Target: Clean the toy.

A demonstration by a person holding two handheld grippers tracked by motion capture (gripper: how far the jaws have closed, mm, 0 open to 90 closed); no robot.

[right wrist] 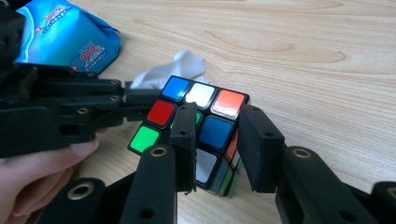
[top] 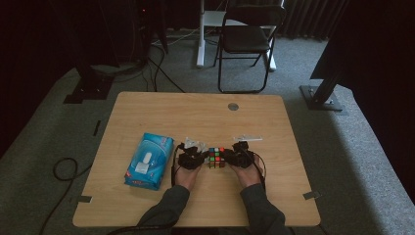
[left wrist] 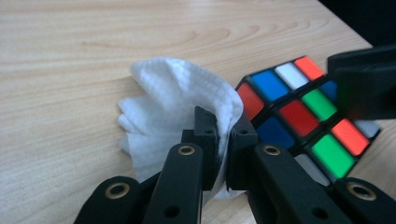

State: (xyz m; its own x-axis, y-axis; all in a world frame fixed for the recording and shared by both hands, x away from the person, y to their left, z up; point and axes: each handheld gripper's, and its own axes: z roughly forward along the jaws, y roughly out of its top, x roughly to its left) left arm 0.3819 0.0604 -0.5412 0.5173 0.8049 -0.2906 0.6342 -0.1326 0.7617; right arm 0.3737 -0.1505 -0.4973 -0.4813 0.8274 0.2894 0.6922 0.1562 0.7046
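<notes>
The cube (top: 216,157) is taken as the landmark; it is seen on the table (top: 161,105) towards the person's edge, midway between the two hands, with its top face level. In the high view the left gripper (top: 198,155) is found just left of the cube and the right gripper (top: 230,156) just right of it, each touching or nearly touching a side face. In the left gripper view the jaws are seen drawn close together on a white wipe (left wrist: 177,105), a fold of which is pinched between the pads; the rest of the wipe is bunched on the table just left of the cube, and the wipe lies against the cube's near edge. Whether the wipe presses on a face cannot be told. In the right gripper view the cube (right wrist: 201,128) is seen clamped between the jaws, one pad laid on the face with the green and red tiles and the other on the adjoining side below the orange tile; the cube is held with one corner towards the camera. The left gripper (right wrist: 135,100) is seen in that view to the left of the cube, its tip meeting the cube beside the red tile, with the wipe (right wrist: 173,70) showing behind the cube. A blue tissue pack (top: 149,160) lies well left of the cube, apart from it. A chair (top: 247,39) stands on the floor beyond the table's far edge.
</notes>
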